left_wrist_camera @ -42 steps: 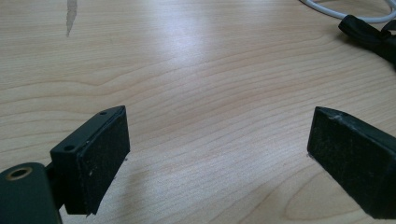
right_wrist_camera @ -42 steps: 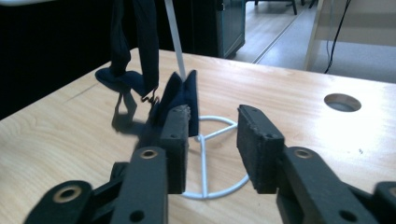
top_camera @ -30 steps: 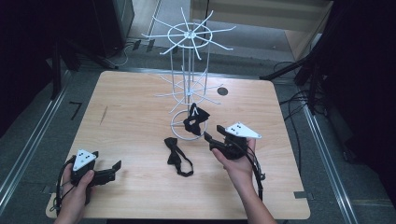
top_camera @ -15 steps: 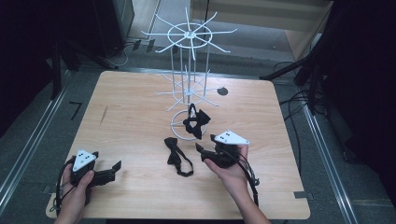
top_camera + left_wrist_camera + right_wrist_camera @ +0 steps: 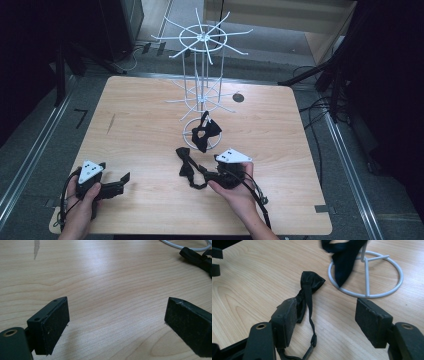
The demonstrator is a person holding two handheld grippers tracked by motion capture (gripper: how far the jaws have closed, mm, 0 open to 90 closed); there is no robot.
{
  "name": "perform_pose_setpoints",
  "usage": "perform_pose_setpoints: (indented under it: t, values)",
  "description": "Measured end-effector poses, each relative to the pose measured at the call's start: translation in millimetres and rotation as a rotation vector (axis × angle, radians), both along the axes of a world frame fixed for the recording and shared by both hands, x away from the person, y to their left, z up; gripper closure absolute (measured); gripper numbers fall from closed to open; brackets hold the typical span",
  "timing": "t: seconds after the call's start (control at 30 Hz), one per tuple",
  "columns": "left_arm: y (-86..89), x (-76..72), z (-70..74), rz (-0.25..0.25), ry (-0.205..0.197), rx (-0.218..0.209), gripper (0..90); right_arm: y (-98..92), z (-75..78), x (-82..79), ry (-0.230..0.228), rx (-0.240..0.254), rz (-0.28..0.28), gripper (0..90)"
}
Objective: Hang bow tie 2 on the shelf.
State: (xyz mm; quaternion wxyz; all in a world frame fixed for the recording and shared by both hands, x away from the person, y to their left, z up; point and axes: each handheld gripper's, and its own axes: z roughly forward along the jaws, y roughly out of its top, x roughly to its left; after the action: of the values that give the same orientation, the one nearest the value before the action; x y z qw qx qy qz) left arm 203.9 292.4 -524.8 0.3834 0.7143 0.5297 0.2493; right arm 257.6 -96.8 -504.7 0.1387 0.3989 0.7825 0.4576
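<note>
Bow tie [image 5: 308, 293]: black fabric, pinched centre, thin strap with clasp — flat on the surface, just beside the rack's ring base.
Right gripper [image 5: 329, 322]: jaws apart, just opened wider, strap lying between them — ungripped.
Left gripper [image 5: 117, 322]: jaws wide, over bare wood.
Rack [image 5: 200, 65]: white wire.
Surface [image 5: 140, 115]: pale woodgrain.

We see a white wire rack [image 5: 201, 65] standing on the tabletop [image 5: 145, 105], midway along the far edge and a little inward, with its ring base [image 5: 186, 134] toward the middle. A black bow tie [image 5: 204, 132] hangs low on the rack, over the ring. A small dark round spot [image 5: 238, 97] lies right of the rack, near the far edge. A faint grey streak [image 5: 110, 123] marks the wood toward the left edge. Cables [image 5: 320, 107] lie on the floor past the right edge.
</note>
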Motion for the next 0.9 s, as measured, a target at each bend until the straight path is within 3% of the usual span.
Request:
perform_pose_setpoints:
  t: [0.23, 0.7, 0.9]
  values:
    - [-0.5, 0.3, -0.2, -0.005, -0.001, 0.008, 6.2, 5.7, -5.5, -0.7, 0.010, -0.005, 0.009, 37.0]
    - [-0.9, 0.8, -0.4, -0.007, 0.001, 0.007, 6.2, 16.0, -19.8, 4.1, 0.038, -0.029, 0.021, 50.7]
    - [-0.7, 0.9, -0.1, -0.007, 0.002, 0.008, 6.2, 22.7, -21.7, 3.8, 0.029, -0.027, 0.018, 52.4]
